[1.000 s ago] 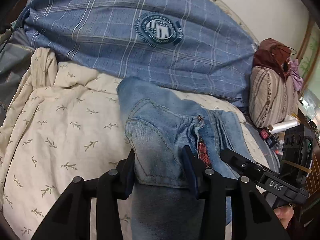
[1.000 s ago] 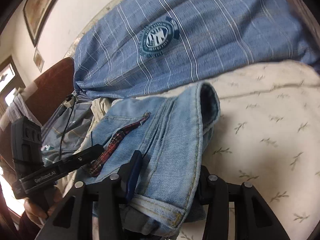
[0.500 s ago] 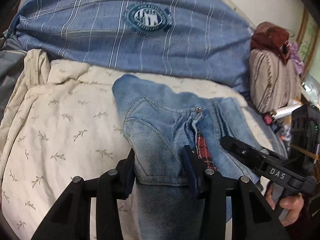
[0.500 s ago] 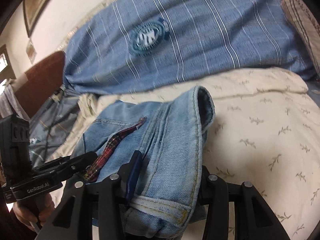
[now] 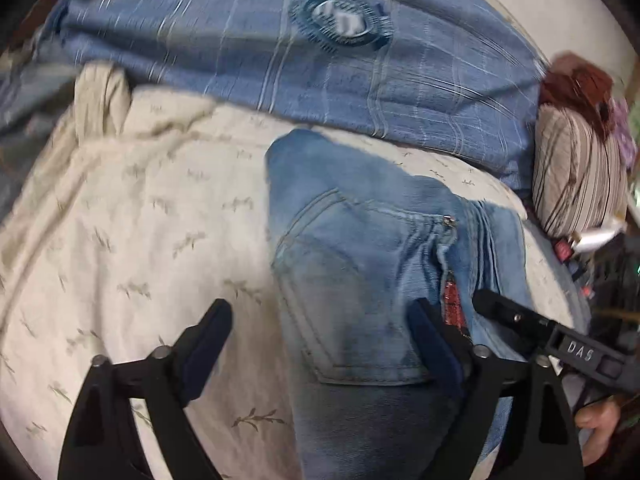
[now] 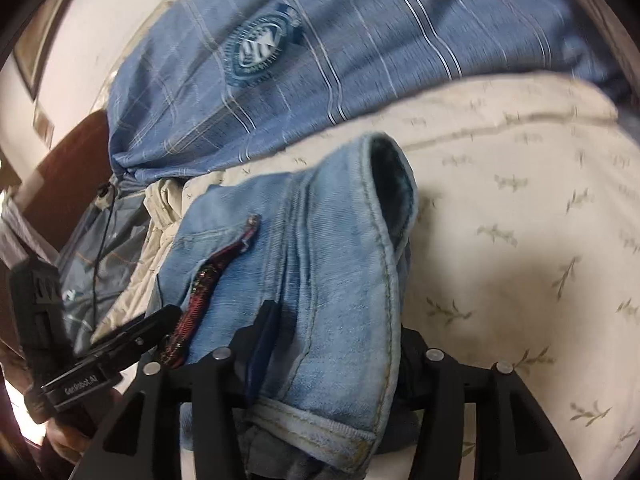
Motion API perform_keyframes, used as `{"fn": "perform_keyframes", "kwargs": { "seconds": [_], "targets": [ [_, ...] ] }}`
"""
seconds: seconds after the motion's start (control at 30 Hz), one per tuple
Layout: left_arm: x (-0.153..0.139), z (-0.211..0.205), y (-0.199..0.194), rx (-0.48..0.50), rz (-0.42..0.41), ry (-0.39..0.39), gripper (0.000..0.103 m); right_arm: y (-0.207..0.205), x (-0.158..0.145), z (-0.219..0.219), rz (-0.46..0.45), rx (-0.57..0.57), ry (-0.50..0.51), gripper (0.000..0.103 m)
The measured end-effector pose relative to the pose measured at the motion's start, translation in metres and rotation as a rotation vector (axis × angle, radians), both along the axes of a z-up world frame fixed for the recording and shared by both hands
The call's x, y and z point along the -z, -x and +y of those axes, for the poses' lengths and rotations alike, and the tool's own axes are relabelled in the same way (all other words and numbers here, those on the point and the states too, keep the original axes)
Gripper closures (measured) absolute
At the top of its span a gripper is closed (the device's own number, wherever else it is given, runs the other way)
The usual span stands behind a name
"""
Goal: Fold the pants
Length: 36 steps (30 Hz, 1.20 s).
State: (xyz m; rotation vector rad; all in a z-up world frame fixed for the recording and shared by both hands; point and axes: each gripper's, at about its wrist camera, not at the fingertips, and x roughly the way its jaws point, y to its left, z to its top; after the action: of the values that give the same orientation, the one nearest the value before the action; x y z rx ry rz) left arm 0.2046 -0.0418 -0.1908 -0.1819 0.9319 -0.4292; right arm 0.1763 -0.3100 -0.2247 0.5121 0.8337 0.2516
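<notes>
Since a second ago, the left gripper's jaws have sprung apart and are opening wide, its left finger now over bare cloth while the right finger stays against the denim. Largest in view is a cream bedspread printed with small leafy sprigs, covering the bed. At twelve o'clock lies a big blue plaid cushion with a round emblem. Light blue jeans, folded into a compact bundle, rest on the bedspread at centre, a red plaid lining showing at the fly. At three o'clock sits a striped pillow. The right gripper stands at a middling width around a folded denim edge, jaws opening; whether the pads press the cloth cannot be told.
</notes>
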Motion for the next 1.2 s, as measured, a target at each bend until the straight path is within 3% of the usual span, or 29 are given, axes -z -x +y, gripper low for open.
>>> {"fn": "perform_keyframes", "kwargs": {
  "seconds": [0.13, 0.27, 0.4, 0.57, 0.8, 1.03, 1.2],
  "targets": [
    [0.007, 0.005, -0.002, -0.025, 0.044, 0.039, 0.002, 0.000, 0.003, -0.002, 0.007, -0.001, -0.013, 0.046],
    [0.006, -0.002, 0.002, -0.019, -0.008, -0.031, 0.000, 0.000, 0.004, -0.001, 0.011, 0.004, -0.002, 0.046],
    [0.005, -0.002, 0.000, -0.013, -0.015, -0.050, 0.000, 0.000, 0.005, -0.002, 0.016, 0.007, -0.003, 0.045],
    [-0.002, -0.010, 0.008, -0.008, -0.111, -0.150, 0.000, 0.001, 0.005, -0.001, 0.013, 0.014, 0.016, 0.042],
    [0.000, -0.006, 0.004, -0.036, -0.059, -0.107, 0.000, 0.001, 0.005, -0.001, 0.014, 0.018, 0.016, 0.040],
    [0.001, -0.008, 0.007, -0.047, -0.071, -0.106, 0.000, 0.001, 0.004, 0.001, 0.009, 0.020, 0.037, 0.039],
    [-0.005, -0.013, 0.012, -0.051, -0.111, -0.150, 0.000, 0.006, 0.001, 0.002, 0.002, -0.002, 0.065, 0.041]
  ]
}}
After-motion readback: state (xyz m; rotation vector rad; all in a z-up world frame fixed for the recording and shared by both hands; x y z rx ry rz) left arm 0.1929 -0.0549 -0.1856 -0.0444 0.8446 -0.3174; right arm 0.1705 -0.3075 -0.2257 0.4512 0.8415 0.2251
